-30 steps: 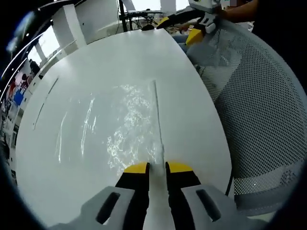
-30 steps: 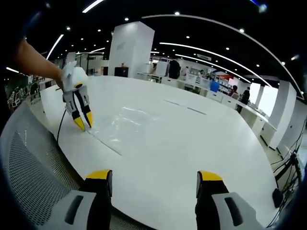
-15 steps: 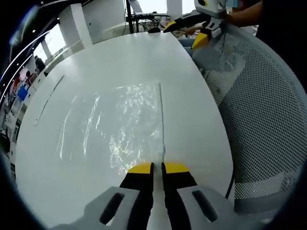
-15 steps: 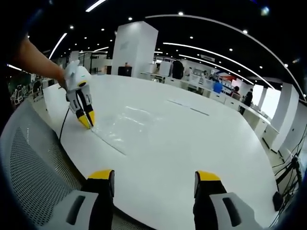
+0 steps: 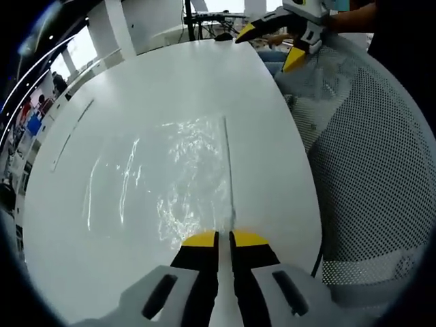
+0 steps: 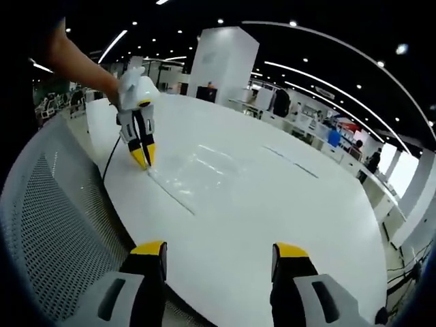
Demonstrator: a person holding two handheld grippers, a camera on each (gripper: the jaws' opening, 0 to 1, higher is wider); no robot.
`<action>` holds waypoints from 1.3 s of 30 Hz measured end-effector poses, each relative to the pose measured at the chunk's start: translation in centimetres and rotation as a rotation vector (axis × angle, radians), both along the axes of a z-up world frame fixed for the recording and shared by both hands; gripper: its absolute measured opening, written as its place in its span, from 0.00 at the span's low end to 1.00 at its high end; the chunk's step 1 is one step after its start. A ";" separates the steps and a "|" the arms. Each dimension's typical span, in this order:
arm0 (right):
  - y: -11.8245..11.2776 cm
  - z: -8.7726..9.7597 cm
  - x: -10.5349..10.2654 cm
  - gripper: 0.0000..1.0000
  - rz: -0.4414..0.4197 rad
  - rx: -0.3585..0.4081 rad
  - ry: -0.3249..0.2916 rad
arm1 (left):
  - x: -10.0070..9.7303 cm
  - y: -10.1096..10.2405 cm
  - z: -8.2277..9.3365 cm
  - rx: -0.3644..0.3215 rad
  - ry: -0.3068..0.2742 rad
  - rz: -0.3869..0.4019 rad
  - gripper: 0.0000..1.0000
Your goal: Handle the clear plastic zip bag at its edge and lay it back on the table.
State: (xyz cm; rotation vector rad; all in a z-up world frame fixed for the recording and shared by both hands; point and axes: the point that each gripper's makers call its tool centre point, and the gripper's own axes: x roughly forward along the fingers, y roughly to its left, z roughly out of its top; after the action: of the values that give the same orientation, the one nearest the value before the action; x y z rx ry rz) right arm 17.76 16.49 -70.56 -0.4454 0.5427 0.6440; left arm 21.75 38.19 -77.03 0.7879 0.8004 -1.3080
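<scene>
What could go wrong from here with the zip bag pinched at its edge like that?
The left claw is shut on the zip strip at one corner of the clear plastic zip bag, so the thin film may slip out if lifted quickly. The bag lies near the table edge beside the mesh chair; a pull that way could drag it off. The right claw stands open and apart, so nothing steadies the far end, which may fold or crumple when laid down.

Since a second ago the left gripper (image 5: 218, 238) jaws have closed on the zip bag's (image 5: 163, 180) edge.
</scene>
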 end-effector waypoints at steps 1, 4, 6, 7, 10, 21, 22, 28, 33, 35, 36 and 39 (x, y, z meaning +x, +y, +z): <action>0.4 0.4 0.1 0.60 0.018 0.000 0.000 | -0.2 0.0 0.1 -0.002 -0.002 -0.001 0.04; 1.8 1.3 0.4 0.56 0.080 0.002 -0.005 | -0.5 -0.2 0.6 -0.020 -0.008 0.001 0.04; 2.8 1.9 0.6 0.55 0.116 0.014 -0.006 | -0.8 -0.4 1.0 -0.034 -0.008 0.001 0.04; 3.1 2.0 0.7 0.55 0.125 0.016 -0.007 | -0.9 -0.5 1.2 -0.038 -0.009 0.003 0.04; 4.5 2.8 0.9 0.53 0.170 0.025 -0.028 | -1.4 -0.6 1.8 -0.043 -0.018 -0.006 0.03; 6.8 2.1 0.4 0.51 0.240 0.039 -0.027 | -2.7 -1.7 3.6 -0.067 -0.010 -0.017 0.03; 7.0 2.0 0.4 0.51 0.244 0.038 -0.025 | -2.8 -1.9 3.8 -0.069 -0.010 -0.015 0.03; 7.8 2.1 0.4 0.47 0.271 0.038 -0.030 | -3.2 -2.7 4.9 -0.080 -0.015 -0.036 0.03; 9.0 2.0 0.3 0.45 0.290 0.049 -0.034 | -3.3 -3.4 5.9 -0.103 -0.017 -0.044 0.03; 9.4 2.0 0.1 0.42 0.298 0.058 -0.030 | -3.4 -3.7 6.3 -0.107 -0.020 -0.053 0.03; 9.5 1.9 0.1 0.41 0.302 0.059 -0.029 | -3.5 -3.9 6.4 -0.112 -0.019 -0.053 0.03; 10.1 1.7 -0.1 0.38 0.330 0.043 -0.030 | -3.6 -4.3 6.9 -0.129 -0.021 -0.060 0.03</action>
State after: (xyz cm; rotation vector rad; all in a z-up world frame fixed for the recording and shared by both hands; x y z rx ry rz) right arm 17.69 26.61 -68.88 -0.5087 0.4290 0.9614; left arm 18.17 33.86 -70.11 0.7265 0.6723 -1.3884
